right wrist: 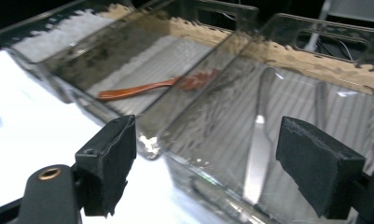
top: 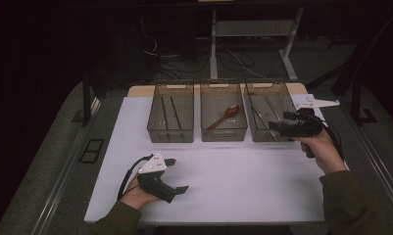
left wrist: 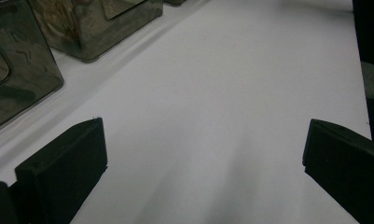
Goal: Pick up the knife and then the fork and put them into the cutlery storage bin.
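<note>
Right tool (top: pixel 277 126) hangs at the near wall of the right bin (top: pixel 270 84), jaws wide w/ nothing between them. Just past its tips, inside that bin, lies a steel knife (right wrist: pixel 259 154), w/ more cutlery beside it. One bin further over from the tool sits the mid bin (top: pixel 223 84) w/ a red spoon (top: pixel 227 115) flat on its floor; the left bin (top: pixel 171 85) beyond holds a couple of thin pieces, too dim to name.

Left tool (top: pixel 177 175) rests low on the white table (top: pixel 243 181), jaws wide too, bare table ahead of it.

Looks to me like the drop step of a cutlery sort is done, knife already binned. No loose cutlery on the table that I can see, so next prob. means drawing the right tool clear of the bin wall w/o clipping it.
</note>
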Demonstrator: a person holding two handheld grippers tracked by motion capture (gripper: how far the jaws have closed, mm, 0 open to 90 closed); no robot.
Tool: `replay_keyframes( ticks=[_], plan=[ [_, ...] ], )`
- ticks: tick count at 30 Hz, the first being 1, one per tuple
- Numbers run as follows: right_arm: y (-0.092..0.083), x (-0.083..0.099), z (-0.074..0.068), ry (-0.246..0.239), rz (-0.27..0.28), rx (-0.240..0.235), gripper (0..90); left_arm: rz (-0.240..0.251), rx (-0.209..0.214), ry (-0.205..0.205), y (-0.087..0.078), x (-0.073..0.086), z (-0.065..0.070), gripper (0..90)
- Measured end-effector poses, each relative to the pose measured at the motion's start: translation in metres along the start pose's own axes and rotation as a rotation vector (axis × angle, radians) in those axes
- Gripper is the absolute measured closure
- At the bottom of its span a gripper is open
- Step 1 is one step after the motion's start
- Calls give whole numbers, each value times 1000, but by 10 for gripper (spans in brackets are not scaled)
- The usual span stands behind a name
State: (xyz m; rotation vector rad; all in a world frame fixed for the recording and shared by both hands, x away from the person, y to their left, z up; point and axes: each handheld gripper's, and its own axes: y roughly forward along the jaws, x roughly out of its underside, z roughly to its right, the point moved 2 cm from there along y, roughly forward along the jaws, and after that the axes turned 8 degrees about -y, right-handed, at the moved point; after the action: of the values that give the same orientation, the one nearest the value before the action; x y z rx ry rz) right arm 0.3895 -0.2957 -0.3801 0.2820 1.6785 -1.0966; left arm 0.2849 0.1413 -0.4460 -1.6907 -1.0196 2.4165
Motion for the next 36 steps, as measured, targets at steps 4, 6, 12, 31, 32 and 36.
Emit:
replay_keyframes(
  ticks=[4,6,12,31,32,36],
  plan=[
    [-8,8,-14,-11,31,-27,201,1,-1,0,1,0,1,0],
    [-11,12,-20,-10,42,-36,201,-5,-1,5,0,1,2,0],
    [-19,22,-39,-36,50,-60,196,-7,-4,9,0,1,4,0],
    [-26,61,-72,-62,34,-122,196,-7,-1,10,-1,1,6,0],
    [-27,63,-74,-67,31,-125,196,-7,0,9,-1,1,6,0],
    [-27,70,-82,-88,22,-140,196,-7,2,9,-1,1,8,0]
  ],
)
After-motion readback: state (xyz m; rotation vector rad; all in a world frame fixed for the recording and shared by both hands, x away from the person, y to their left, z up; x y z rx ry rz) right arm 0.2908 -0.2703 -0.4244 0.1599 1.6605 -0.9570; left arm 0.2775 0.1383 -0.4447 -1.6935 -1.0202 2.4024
